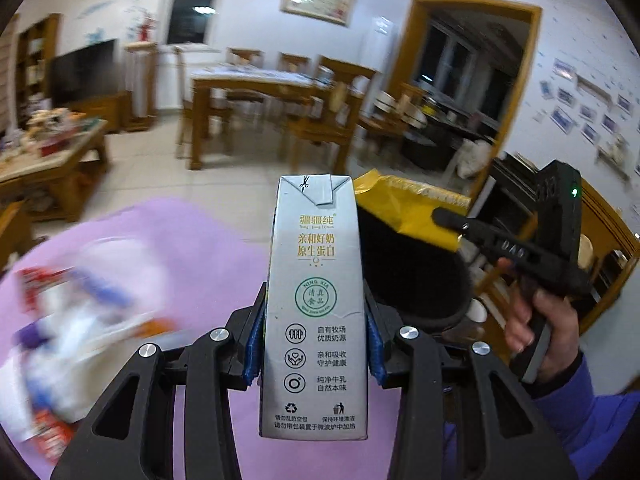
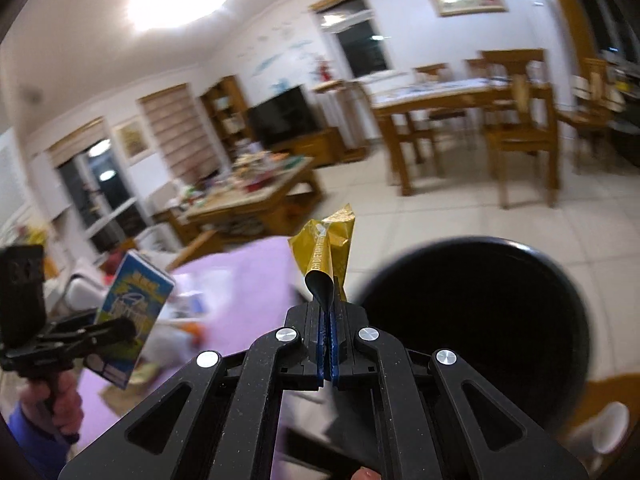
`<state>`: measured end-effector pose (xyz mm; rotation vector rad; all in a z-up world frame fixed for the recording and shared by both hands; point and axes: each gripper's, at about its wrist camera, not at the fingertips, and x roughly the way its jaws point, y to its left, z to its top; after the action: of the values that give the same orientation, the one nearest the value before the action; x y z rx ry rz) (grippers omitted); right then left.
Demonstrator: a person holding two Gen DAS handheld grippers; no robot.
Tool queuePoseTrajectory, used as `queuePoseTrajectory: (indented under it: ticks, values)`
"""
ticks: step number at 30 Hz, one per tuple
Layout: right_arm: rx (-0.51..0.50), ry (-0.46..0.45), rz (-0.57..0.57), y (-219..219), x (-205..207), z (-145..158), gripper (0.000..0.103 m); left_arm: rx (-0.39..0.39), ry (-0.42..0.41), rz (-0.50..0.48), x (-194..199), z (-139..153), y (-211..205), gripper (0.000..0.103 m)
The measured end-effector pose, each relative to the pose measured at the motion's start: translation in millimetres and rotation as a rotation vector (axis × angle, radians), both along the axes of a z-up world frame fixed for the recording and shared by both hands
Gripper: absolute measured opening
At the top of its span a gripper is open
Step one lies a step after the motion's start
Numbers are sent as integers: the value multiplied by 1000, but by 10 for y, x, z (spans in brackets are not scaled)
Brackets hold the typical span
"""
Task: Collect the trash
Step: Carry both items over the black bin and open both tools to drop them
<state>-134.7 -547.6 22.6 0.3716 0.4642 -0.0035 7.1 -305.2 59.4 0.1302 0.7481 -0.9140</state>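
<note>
While the left gripper (image 1: 316,364) points forward over a purple sheet (image 1: 208,240), its jaws are clamped on the lower sides of a silver milk carton (image 1: 316,300), which stands upright between the blue pads. Carton print reads, in gold, 疆疆纯 with smaller text "Jiang Jiang Chun" beneath, then 亲和好奶 原生蛋白. A green round seal carries "NING XIA" and 清真食品. Lower lines read 自有牧场 优质奶源, 亲和吸收 守护健康 and 纯净牛乳 自然本味, followed by recycling and litter-bin symbols. A scissors mark sits at the top fold.

The right gripper (image 2: 328,344) has its jaws fully closed on a gold foil wrapper (image 2: 326,248), which sticks up from the pads; white lettering runs along it, with only "DIETARY" partly legible. A black round bin (image 2: 480,332) lies just right of this gripper, its opening toward the camera. In the left wrist view the wrapper (image 1: 404,204) sits above the bin (image 1: 412,276) rim.

Blurred wrappers (image 1: 76,320) in red, white and blue lie on the purple sheet, print unreadable.
</note>
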Motion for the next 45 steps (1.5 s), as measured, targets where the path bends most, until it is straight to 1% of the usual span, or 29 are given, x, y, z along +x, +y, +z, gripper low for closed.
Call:
queuePoseTrajectory:
  ticks: [3, 6, 9, 13, 17, 20, 22, 23, 24, 25, 27, 28, 30, 32, 34, 36, 37, 38, 41, 43, 45]
  values:
    - [32, 55, -69, -423, -234, -277, 3, 31, 60, -70, 60, -195, -691, 41]
    - [58, 100, -113, -669, -369, -546, 3, 73, 80, -99, 61, -433, -1085, 41]
    - [73, 139, -134, -786, -417, -756, 3, 110, 120, -106, 89, -625, -1423, 41]
    - [96, 178, -131, -811, -378, -910, 3, 153, 129, -96, 57, -781, -1621, 41]
    - [126, 198, -123, -771, -177, -969, 3, 181, 107, -77, -54, -807, -1644, 41]
    - [148, 197, -113, -771, -153, -1024, 3, 187, 109, -76, -76, -798, -1723, 43]
    - [157, 193, -102, -743, -113, -1009, 5, 201, 97, -69, -98, -819, -1759, 43]
    - [167, 185, -93, -746, -125, -1012, 13, 205, 96, -66, -78, -834, -1767, 44]
    - [173, 172, -89, -757, -140, -1000, 27, 204, 98, -58, -53, -818, -1742, 48]
    - [170, 159, -92, -758, -147, -958, 35, 200, 94, -48, -73, -830, -1773, 54]
    - [172, 132, -107, -832, -143, -876, 75, 174, 67, -12, -94, -816, -1774, 87]
    - [186, 113, -124, -881, -182, -853, 78, 148, 43, 13, -86, -763, -1741, 92]
    - [207, 90, -141, -983, -220, -805, 78, 107, 4, 45, -56, -665, -1682, 93]
    - [206, 82, -164, -1092, -225, -786, 78, 114, -9, 57, -47, -657, -1721, 93]
    - [224, 70, -170, -1238, -184, -770, 78, 151, -26, 75, -26, -705, -1767, 93]
    - [237, 91, -159, -1365, -88, -778, 78, 177, -20, 74, -3, -772, -1828, 93]
    - [238, 116, -134, -1417, -3, -804, 78, 191, -1, 65, 12, -824, -1860, 93]
    - [235, 141, -107, -1453, 76, -841, 74, 202, 18, 54, 30, -873, -1882, 93]
    - [188, 189, -94, -1486, 205, -862, 73, 222, -19, 46, -20, -931, -1941, 93]
    - [167, 210, -97, -1470, 266, -861, 74, 216, -35, 31, -42, -938, -1971, 94]
    - [131, 239, -106, -1410, 331, -873, 81, 214, -48, 23, -64, -935, -2004, 97]
